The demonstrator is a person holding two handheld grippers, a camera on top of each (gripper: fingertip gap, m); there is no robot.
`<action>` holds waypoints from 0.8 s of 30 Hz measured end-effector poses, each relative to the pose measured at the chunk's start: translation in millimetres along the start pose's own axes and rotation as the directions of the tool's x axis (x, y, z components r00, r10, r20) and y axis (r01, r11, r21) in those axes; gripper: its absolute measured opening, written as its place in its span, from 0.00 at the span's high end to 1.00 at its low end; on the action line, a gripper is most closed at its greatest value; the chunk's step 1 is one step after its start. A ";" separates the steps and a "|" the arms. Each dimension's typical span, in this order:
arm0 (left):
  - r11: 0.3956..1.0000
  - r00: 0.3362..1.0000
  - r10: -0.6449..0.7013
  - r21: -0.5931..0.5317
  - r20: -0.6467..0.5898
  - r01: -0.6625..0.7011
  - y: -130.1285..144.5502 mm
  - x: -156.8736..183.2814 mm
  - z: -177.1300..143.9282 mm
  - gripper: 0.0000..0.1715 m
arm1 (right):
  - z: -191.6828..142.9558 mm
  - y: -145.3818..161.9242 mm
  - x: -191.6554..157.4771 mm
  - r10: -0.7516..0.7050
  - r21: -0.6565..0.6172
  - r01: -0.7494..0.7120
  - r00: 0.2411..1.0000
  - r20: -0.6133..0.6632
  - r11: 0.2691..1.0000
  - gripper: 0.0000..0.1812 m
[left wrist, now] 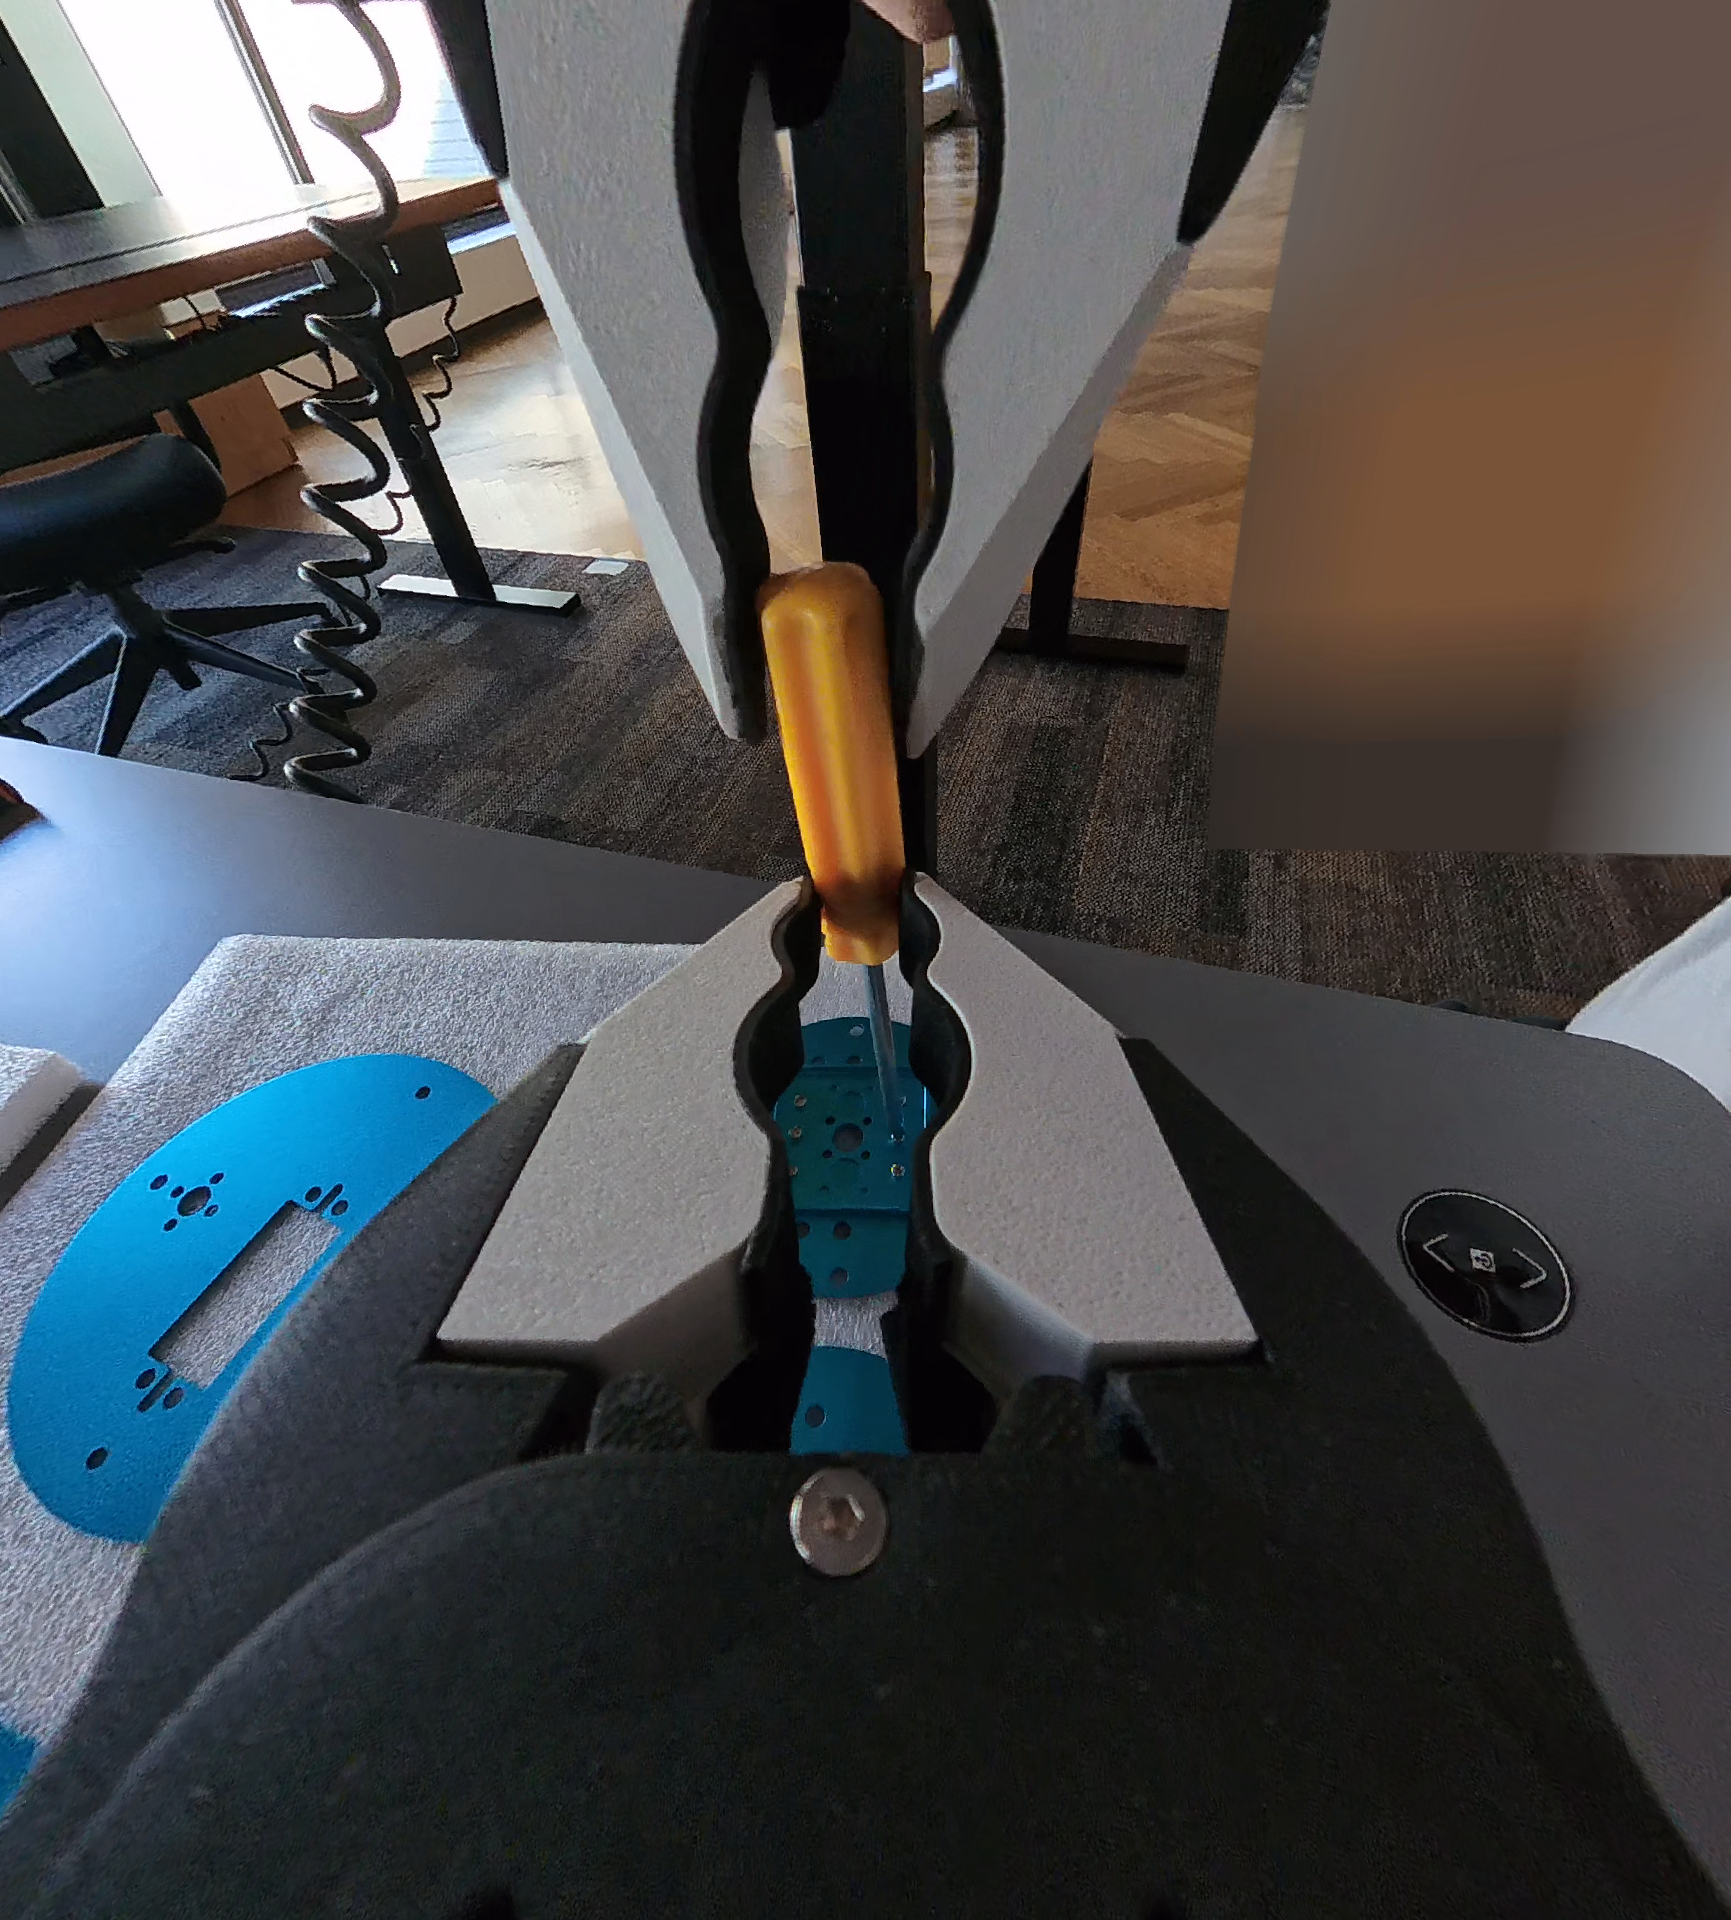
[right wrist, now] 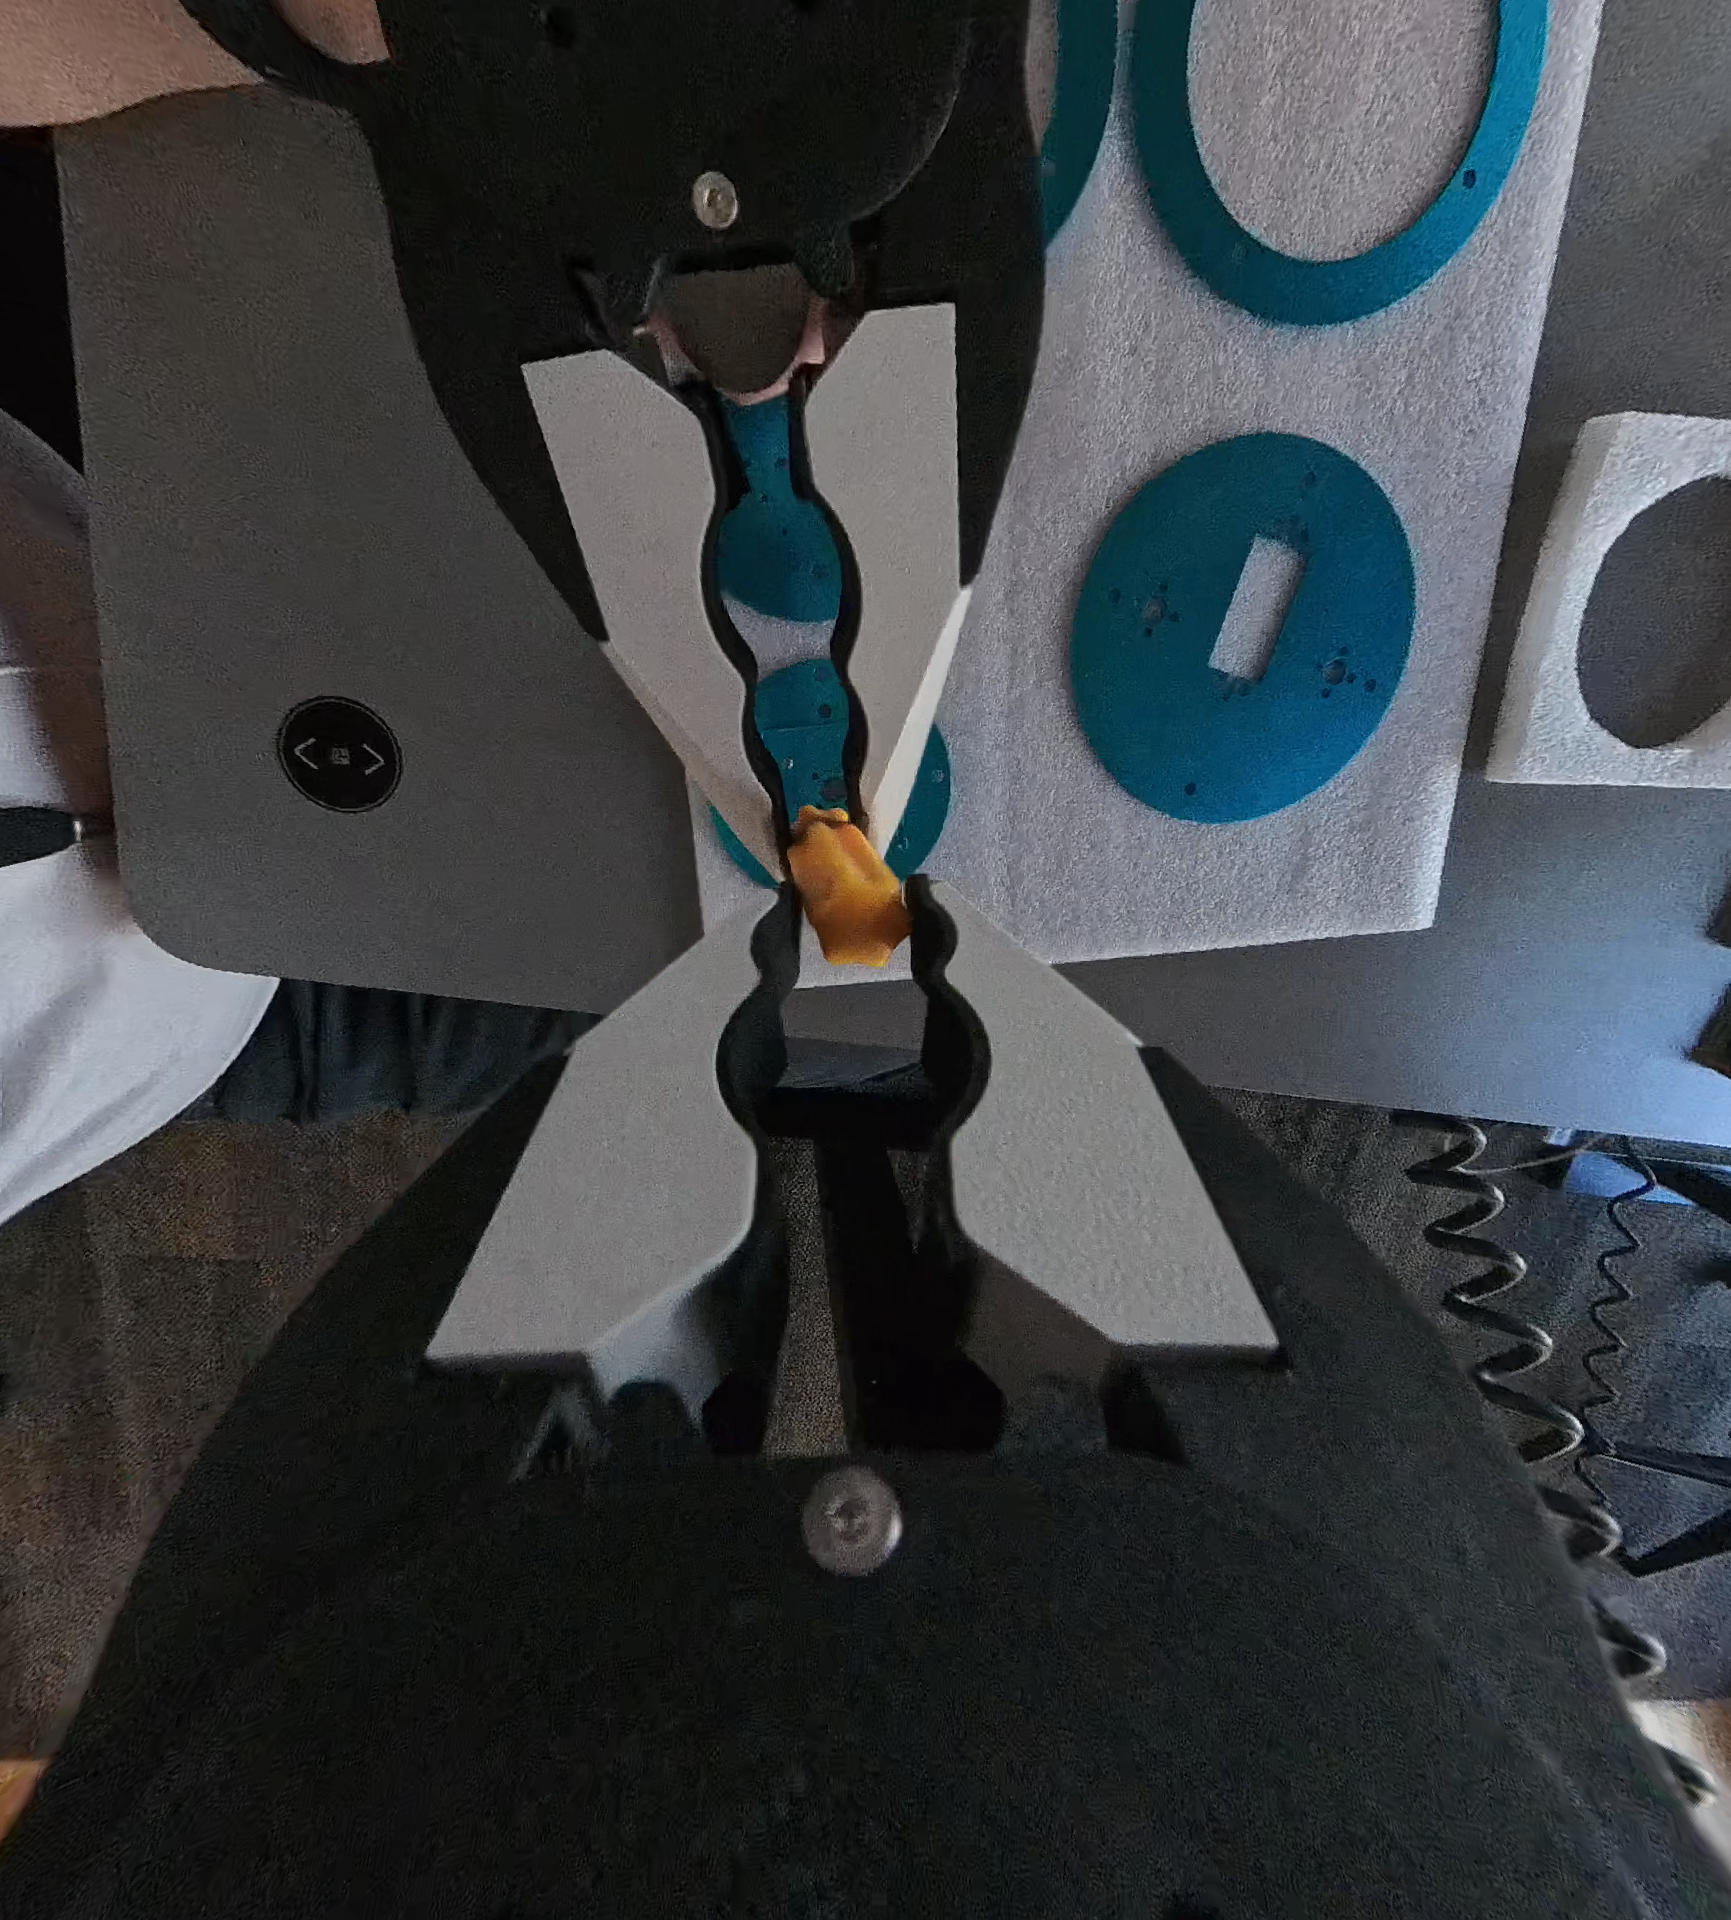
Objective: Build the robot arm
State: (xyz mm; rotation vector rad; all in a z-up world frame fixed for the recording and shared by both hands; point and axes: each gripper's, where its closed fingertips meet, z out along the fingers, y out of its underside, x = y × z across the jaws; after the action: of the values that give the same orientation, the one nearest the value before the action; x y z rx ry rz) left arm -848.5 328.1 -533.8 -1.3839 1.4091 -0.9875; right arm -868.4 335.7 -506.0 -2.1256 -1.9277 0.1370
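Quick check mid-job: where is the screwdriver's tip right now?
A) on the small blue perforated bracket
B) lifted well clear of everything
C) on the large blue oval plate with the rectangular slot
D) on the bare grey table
A: in the left wrist view the screwdriver, gripped by both the left hand-held gripper and the right hand-held gripper, runs its shaft down onto the blue bracket, apart from the oval plate.

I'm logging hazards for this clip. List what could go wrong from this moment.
1. Both the left gripper and the right gripper pinch the yellow-handled screwdriver; pulling unevenly could tilt it.
2. Its thin shaft meets the small blue perforated bracket; a tilt could make the tip slip off.
3. The bracket sits on a blue disc on soft white foam, so downward pressure might shift the parts.
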 end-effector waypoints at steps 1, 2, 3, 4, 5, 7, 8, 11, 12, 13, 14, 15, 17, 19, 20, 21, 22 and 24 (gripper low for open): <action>1.000 1.000 0.002 0.000 -0.004 -0.002 0.1 0.8 0.0 0.93 | 0.0 0.4 -0.9 0.006 -0.006 -0.006 1.000 0.007 1.000 0.89; 1.000 1.000 0.005 -0.001 -0.002 -0.005 -0.1 1.1 0.8 0.93 | 0.0 2.1 -1.6 0.052 -0.023 -0.052 0.998 0.022 0.998 0.89; 1.000 1.000 0.008 -0.002 -0.001 -0.008 -0.2 1.4 1.5 0.93 | 0.2 3.9 -2.3 0.131 -0.039 -0.130 0.991 0.037 0.991 0.90; 1.000 1.000 0.007 -0.003 -0.002 -0.007 -0.2 1.6 1.5 0.92 | 0.6 4.8 -3.8 0.230 -0.045 -0.228 0.972 0.054 0.973 0.90; 1.000 1.000 -0.002 -0.005 0.004 0.002 0.0 0.1 1.7 0.92 | 1.5 5.0 -2.6 0.339 -0.034 -0.338 0.939 0.051 0.941 0.90; 1.000 1.000 -0.007 -0.007 0.006 0.007 0.1 -0.7 1.9 0.92 | 2.2 3.2 -1.2 0.439 0.007 -0.439 0.898 0.035 0.898 0.90; 1.000 1.000 -0.002 -0.007 0.003 0.002 -0.1 0.4 2.1 0.92 | 1.7 3.6 -2.6 0.427 0.006 -0.428 0.904 0.031 0.904 0.90; 1.000 1.000 0.005 -0.003 -0.005 -0.005 -0.7 2.3 2.3 0.92 | 1.2 -0.6 -4.7 0.230 0.008 -0.231 0.972 0.046 0.973 0.90; 1.000 1.000 0.001 -0.002 -0.005 -0.001 -0.7 1.9 2.6 0.92 | -0.1 -3.0 -2.7 0.143 0.029 -0.144 0.989 0.032 0.989 0.89; 1.000 1.000 -0.002 -0.001 -0.007 0.002 -0.7 1.7 2.6 0.92 | -1.4 -4.0 -1.5 0.071 0.043 -0.072 0.997 0.022 0.996 0.89; 1.000 1.000 -0.003 0.000 -0.012 0.003 -0.7 2.0 2.4 0.92 | -1.1 -4.4 -5.0 0.014 0.049 -0.016 0.999 0.033 0.999 0.90; 1.000 1.000 -0.003 0.000 -0.008 0.003 -0.6 1.7 2.3 0.92 | -0.8 -4.6 -4.4 -0.031 0.049 0.030 0.999 0.020 0.998 0.90; 1.000 1.000 -0.002 0.000 -0.010 0.002 -0.3 2.2 2.1 0.92 | -0.3 -4.8 -4.1 -0.032 0.046 0.031 0.999 0.021 0.998 0.90; 1.000 1.000 -0.005 -0.002 -0.005 0.005 -0.2 1.4 2.4 0.92 | 0.5 -2.7 -2.7 0.119 0.026 -0.120 0.992 0.046 0.992 0.91; 1.000 1.000 -0.006 -0.003 -0.001 0.006 -0.1 0.6 2.5 0.92 | 0.9 -1.0 -1.5 0.236 0.013 -0.237 0.970 0.054 0.971 0.90; 1.000 1.000 -0.006 -0.004 0.009 0.006 0.0 -0.9 2.5 0.92 | 1.2 -0.5 1.6 0.344 0.023 -0.345 0.938 0.040 0.938 0.90; 1.000 1.000 -0.006 -0.006 0.014 0.006 0.1 -1.5 2.9 0.92 | 1.5 -0.1 3.5 0.412 0.039 -0.412 0.911 0.023 0.910 0.90; 1.000 1.000 0.003 -0.007 0.009 -0.003 -0.3 0.1 3.0 0.92 | 0.9 0.2 1.5 0.409 0.048 -0.409 0.912 -0.001 0.911 0.90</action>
State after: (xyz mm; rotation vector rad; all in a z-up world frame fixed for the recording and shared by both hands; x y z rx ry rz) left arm -845.5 328.2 -534.4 -1.3892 1.4087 -0.9736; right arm -868.3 337.3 -506.7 -2.4615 -1.4279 0.2471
